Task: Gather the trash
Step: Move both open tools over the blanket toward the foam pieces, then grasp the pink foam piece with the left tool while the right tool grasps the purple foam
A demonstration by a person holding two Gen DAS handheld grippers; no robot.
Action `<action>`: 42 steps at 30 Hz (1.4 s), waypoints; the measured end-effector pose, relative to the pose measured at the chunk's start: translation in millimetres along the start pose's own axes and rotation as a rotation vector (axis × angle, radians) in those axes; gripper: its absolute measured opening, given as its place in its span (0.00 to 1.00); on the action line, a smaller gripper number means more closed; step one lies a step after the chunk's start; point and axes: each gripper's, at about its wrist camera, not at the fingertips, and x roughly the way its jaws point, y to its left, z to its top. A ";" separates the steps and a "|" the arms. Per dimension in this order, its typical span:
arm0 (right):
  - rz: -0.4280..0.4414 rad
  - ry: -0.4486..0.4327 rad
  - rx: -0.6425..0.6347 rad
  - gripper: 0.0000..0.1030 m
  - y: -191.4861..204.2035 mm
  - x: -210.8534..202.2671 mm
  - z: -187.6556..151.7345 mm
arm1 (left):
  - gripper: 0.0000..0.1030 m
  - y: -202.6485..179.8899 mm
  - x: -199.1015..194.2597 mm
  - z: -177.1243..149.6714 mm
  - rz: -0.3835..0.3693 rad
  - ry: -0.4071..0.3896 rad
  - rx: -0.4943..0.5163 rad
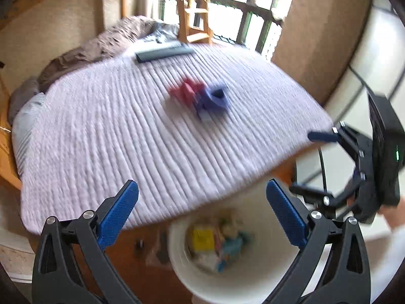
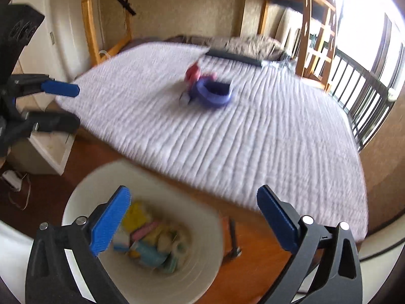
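Both grippers were held above a white bucket point(image 2: 202, 248) that stood on the wooden floor point(image 2: 255, 255) just off the near edge of a bed. The left gripper point(image 1: 202, 212) was seen with its blue pads spread wide and nothing between them; the same gripper was caught from the side at the left edge of the right wrist view, its fingers likewise parted. The right gripper point(image 2: 193, 217) was also seen with its jaws wide apart and empty, and it appeared at the right edge of the left wrist view. Inside the bucket a heap of trash point(image 2: 149, 243) was visible: yellow, pink, pale blue and white pieces, too blurred to be told apart. The bed was covered by a pale ribbed quilt point(image 1: 101, 136). Near the middle of the quilt a purple ring-shaped item point(image 2: 212, 92) lay touching a red item point(image 2: 193, 73); what they were could not be told through the blur. Toward the far edge of the quilt a long dark flat object point(image 1: 163, 53) was laid, with a brown blanket point(image 1: 101, 43) bunched beyond it. A wooden ladder point(image 1: 193, 12) was seen at the far side of the bed, in front of a window.
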 end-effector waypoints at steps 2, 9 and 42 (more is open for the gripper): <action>0.001 -0.038 -0.003 0.96 -9.2 10.1 19.8 | 0.99 12.3 8.9 22.0 0.016 -0.019 -0.039; 0.041 -0.058 -0.010 0.96 -15.7 55.2 86.7 | 0.99 49.4 57.6 83.3 -0.064 -0.009 -0.138; 0.094 0.012 0.042 0.76 -16.6 137.3 126.2 | 0.70 40.6 146.8 126.8 -0.108 0.124 -0.010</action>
